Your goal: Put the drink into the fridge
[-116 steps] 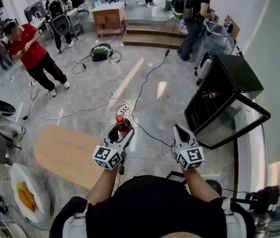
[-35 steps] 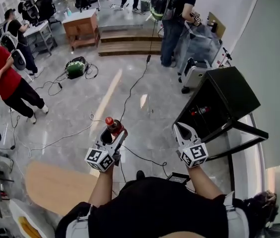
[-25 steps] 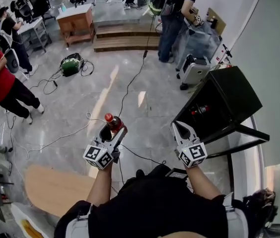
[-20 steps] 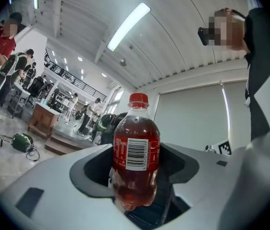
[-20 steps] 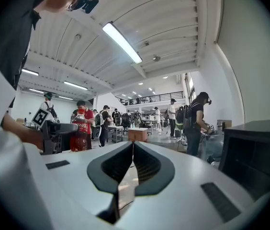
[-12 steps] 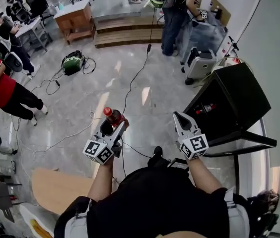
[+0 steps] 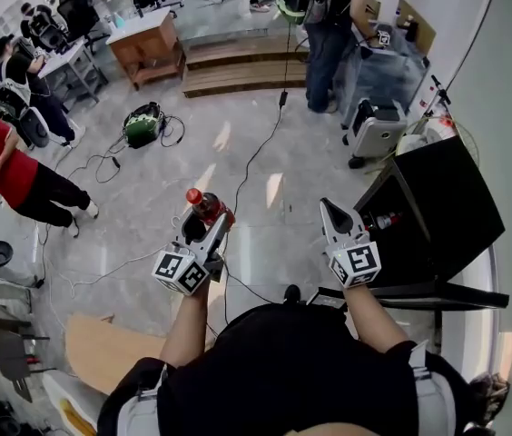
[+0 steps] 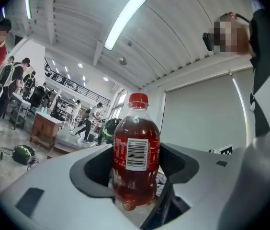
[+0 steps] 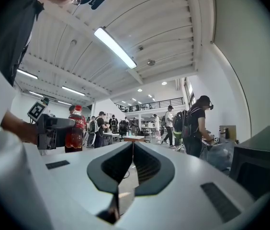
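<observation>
Red-capped clear plastic bottle of red drink (image 8: 136, 162), upright, well left of the black boxy fridge (image 7: 438, 207), left gripper (image 7: 209, 230) jaws clenched on its labelled middle; probably full, weighty, smooth-walled, best gripped mid-body; right gripper (image 7: 327, 209) jaws pressed together, empty.

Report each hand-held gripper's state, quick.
Left hand-held gripper: closed on the drink bottle.
Right hand-held gripper: closed, holding nothing.
</observation>
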The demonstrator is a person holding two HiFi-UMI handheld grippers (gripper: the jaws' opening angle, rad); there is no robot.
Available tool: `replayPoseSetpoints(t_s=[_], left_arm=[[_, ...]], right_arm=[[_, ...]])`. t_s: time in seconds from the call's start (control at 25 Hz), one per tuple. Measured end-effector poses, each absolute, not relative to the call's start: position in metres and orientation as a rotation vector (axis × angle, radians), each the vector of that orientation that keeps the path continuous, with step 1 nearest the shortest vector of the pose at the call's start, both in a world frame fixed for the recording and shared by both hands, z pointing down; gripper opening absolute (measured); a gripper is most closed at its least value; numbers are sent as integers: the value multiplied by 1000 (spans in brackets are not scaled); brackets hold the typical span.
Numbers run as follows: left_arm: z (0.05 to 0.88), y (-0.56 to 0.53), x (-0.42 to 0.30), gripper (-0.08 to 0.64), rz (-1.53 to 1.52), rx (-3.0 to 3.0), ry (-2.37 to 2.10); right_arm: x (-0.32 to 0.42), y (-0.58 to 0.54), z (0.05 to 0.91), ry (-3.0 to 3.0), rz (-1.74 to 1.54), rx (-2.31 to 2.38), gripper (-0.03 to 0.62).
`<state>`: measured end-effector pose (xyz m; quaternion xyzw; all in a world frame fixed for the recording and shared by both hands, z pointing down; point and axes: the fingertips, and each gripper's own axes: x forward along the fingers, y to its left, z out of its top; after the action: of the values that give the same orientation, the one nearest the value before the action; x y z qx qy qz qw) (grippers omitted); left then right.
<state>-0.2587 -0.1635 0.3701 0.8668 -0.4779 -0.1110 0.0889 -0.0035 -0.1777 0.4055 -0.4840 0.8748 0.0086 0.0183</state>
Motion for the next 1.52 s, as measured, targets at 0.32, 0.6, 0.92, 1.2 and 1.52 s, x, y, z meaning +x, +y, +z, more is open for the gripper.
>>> replayPoseSetpoints(t_s=[0.32,0.6,0.92,1.2,1.52], left_arm=[[368,-186,-256,311,-319,2524,-1539],[372,-200,-258,311,-258,2504,-1588],[376,-220,-267,310,-255,2513,-1642],[379,-241,-299,311,-277,2504,-1650],[377,-272,-331,311,-257,2529,-1619]], right_arm=[[10,-221,421,2727,-22,-1412,23],[10,-246,421,2709,-35,-1411,23],[3,-264,430,2697,-59,-1452,23],[-31,-271,432,2736,-63,-1437,23],[-62,-300,422,2745,-54,-1450,23]])
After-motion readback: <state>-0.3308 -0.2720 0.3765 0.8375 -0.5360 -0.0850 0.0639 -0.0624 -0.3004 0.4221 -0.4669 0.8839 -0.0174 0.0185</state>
